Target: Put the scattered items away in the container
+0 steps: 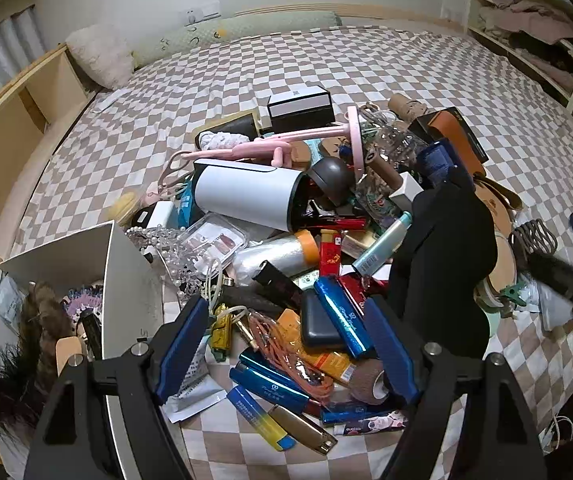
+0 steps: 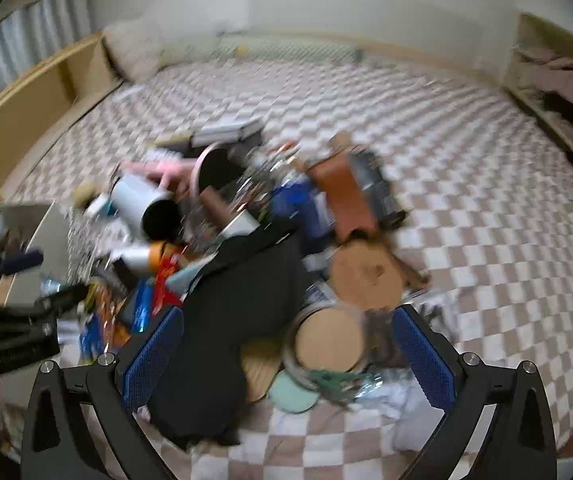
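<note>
At lower centre the left gripper (image 1: 282,344) hangs released over blue lighters (image 1: 336,320). The right gripper (image 2: 288,344) is spread, grasping nothing, above a cork lid (image 2: 330,340). The white container (image 1: 126,280) sits lower left; the heap covers the checkered bedspread (image 1: 366,60).

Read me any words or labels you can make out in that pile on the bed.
No text reads clearly.
Blue tin: cursive script, too small to read.
Red box: gold characters, illegible.
Black box: a QR code on top, no words.
Right wrist view: everything is blurred.
</note>
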Demonstrator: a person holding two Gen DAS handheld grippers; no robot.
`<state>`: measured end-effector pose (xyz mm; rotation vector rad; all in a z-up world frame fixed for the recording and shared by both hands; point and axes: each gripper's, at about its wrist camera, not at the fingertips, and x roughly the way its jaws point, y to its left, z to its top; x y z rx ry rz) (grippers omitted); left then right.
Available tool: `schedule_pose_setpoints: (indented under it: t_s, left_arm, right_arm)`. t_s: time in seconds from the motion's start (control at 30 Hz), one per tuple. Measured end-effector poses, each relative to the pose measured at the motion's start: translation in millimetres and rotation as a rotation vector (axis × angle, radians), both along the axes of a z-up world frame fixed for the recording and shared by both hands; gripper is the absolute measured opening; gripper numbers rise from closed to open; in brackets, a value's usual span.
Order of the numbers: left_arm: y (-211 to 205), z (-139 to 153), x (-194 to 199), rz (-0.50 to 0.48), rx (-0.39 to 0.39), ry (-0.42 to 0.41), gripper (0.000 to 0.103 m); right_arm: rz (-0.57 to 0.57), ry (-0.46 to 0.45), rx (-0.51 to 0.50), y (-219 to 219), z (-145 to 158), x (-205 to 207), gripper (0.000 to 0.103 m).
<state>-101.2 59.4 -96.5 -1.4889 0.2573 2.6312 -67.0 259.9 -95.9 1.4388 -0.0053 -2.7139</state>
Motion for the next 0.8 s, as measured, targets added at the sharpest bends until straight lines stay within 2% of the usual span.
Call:
schedule_pose_setpoints:
  t_s: [0.13,0.3,0.43,0.8]
  left_arm:
    - [-4,-3,-3,0.007,0.010,-0.012,0.080]
    - [-8,-7,-7,0.005,0.012,-0.028,0.080]
    - [-10,-9,-9,0.005,0.013,-0.032,0.080]
    - [-18,-16,-14,0.009,0.037,-0.064,0.080]
  right_arm:
    - [0.049,-0.064,-0.069,-12,-11,-5,0.103]
    - [0.061,-0.186,-0.147,-24,-31,-15,0.103]
    - [0.068,-0.262,-0.151,-35,-44,-21,0.103]
    - [-0.019,-0.462,-0.226,-33,-83,-34,0.103]
